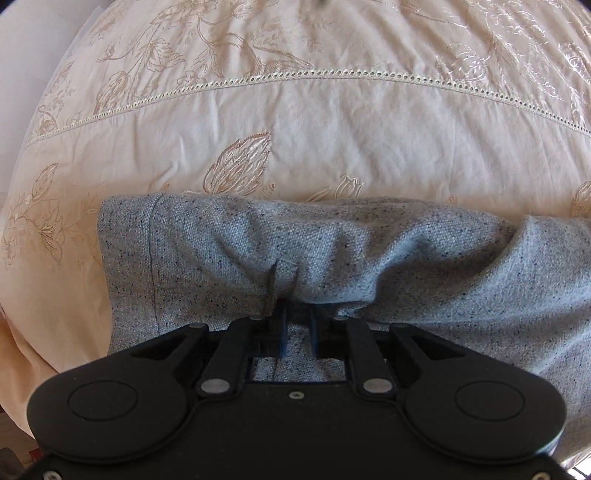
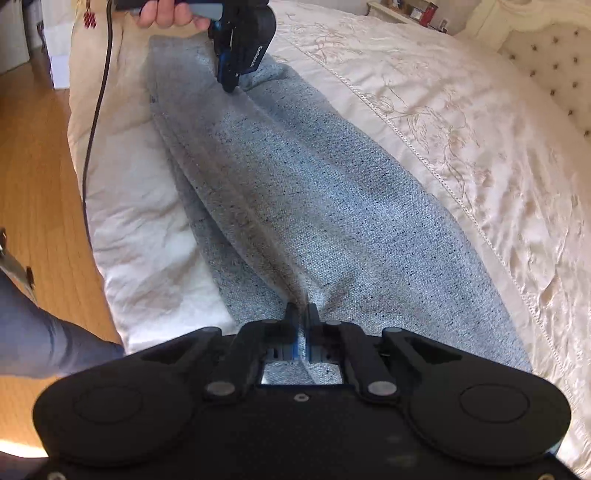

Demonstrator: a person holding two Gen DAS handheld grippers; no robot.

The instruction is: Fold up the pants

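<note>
**Both jaws pinch grey pants on the bed**

Jaws of the left gripper [image 1: 293, 314] are drawn close together on a raised fold of the pants [image 1: 332, 251], near the hem end where a stitched seam runs across the cloth. Jaws of the right gripper [image 2: 301, 314] likewise stand nearly pressed together, with a ridge of the same grey speckled cloth caught between them.

From the right wrist view, the pants [image 2: 314, 206] lie stretched lengthwise along the edge of the bed [image 2: 480, 129], on a cream cover embroidered with flowers. The cloth looks doubled, one leg over the other, with a long crease running down its middle. At the far end the left gripper [image 2: 231, 86] points down onto the pants, held by a hand [image 2: 166, 14] at the top of the frame. A dark cable [image 2: 98, 103] hangs beside the bed over the wood floor [image 2: 40, 155]. A tufted headboard [image 2: 554, 66] stands at the far right.
</note>
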